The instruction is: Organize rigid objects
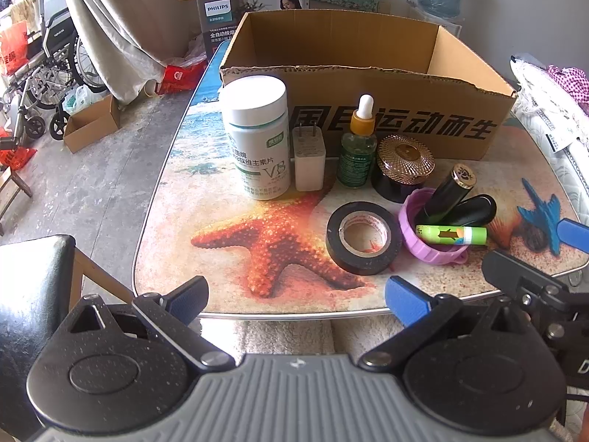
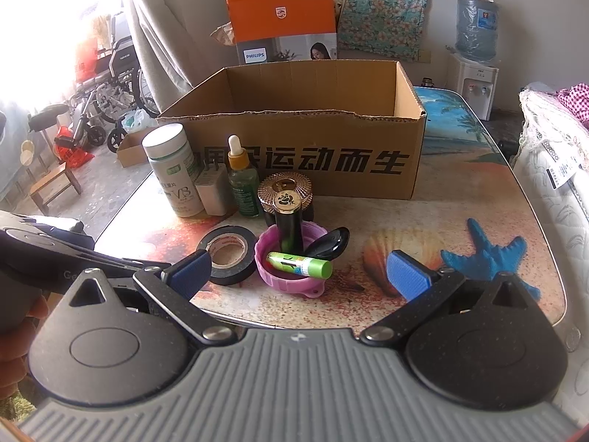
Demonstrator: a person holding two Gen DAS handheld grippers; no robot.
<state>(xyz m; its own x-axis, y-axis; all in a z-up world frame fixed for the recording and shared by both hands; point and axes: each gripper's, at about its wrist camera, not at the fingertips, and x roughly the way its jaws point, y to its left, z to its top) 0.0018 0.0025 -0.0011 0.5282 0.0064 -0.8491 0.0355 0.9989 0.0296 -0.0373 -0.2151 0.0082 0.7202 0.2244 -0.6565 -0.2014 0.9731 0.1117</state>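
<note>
Nothing packed yet, apparently: visible part of cardboard box [image 2: 305,154] is empty. Left to right in front of it: pill bottle [image 1: 256,136], charger [image 1: 308,160], dropper bottle [image 1: 358,147], jar [image 1: 403,167]; nearer, tape [image 1: 362,237], purple lid [image 1: 429,235] holding tubes. Left gripper [image 1: 296,300] and right gripper [image 2: 298,270] both spread, empty.

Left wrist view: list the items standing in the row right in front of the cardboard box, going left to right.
White pill bottle → white charger plug → green dropper bottle → gold-lidded jar. All four stand upright on the table, in front of the cardboard box.
</note>
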